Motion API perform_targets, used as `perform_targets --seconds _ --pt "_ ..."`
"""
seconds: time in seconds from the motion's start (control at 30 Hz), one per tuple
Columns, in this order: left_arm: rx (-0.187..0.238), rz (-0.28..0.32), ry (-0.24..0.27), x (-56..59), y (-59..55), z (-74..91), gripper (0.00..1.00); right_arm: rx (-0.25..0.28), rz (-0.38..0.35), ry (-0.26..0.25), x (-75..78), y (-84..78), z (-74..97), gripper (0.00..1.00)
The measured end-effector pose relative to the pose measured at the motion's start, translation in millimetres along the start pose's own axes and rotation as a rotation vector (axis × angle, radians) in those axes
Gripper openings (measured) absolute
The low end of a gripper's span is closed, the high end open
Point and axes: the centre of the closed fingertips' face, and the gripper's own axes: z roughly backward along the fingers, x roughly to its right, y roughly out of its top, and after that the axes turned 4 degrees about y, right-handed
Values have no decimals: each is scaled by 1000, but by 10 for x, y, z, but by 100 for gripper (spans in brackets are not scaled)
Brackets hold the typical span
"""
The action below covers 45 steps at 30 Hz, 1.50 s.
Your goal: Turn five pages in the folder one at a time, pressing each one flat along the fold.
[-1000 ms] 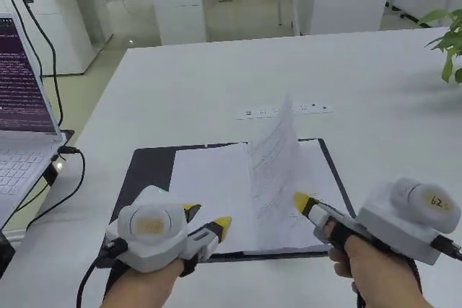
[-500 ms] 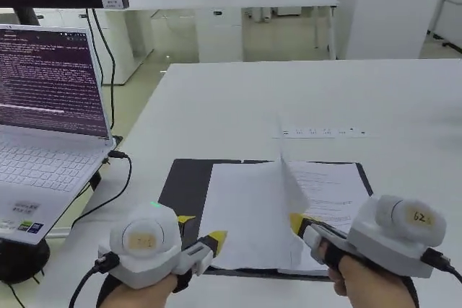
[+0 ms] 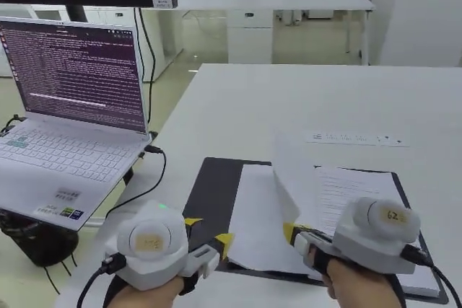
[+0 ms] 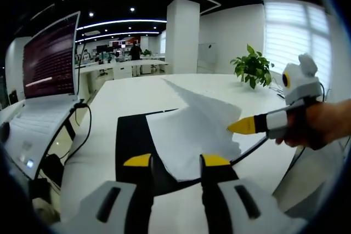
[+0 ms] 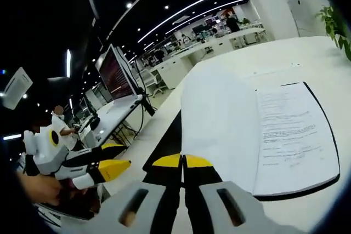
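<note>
On the bench (image 3: pixel 303 99) the folder (image 3: pixel 209 192) lies open, fold running twelve to six. Its lifted page (image 3: pixel 289 178) rises at twelve o'clock from the right tongs (image 3: pixel 291 233), seemingly clenched on its bottom edge; the released left tongs (image 3: pixel 208 230) hover at nine.

Near corner of folder (image 3: pixel 209 200) and lower edge of lifted page (image 3: pixel 289 185) hidden behind right gripper (image 3: pixel 291 232) at 5 o'clock, laptop (image 3: pixel 65 156) cut off at 9 o'clock, print too small to read

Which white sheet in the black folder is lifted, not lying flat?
The middle white sheet, blank side showing, curves up, held by the right gripper; the printed sheet on its right and the blank one on its left lie flat.
</note>
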Motion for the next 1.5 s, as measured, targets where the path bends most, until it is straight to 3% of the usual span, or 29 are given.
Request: perform_targets --seconds 0.1,0.47,0.7,0.97,1.37,1.5 --pt "3 11 9 -52 -1 33 33 -35 62 -14 -14 -47 -105 0" --pt "5 59 41 -199 -77 130 32 -183 162 -3 -66 -417 -467 0" --pt "-2 87 47 -225 -127 141 31 -237 151 -9 16 -602 -596 0" --pt "-22 113 42 -176 -215 113 31 -293 145 -15 100 -810 -703 0" --pt "-51 124 53 -193 -317 96 30 -316 159 -19 149 -945 -758 1" --pt "-59 120 48 -174 -323 53 30 -282 131 37 75 -974 -765 7"
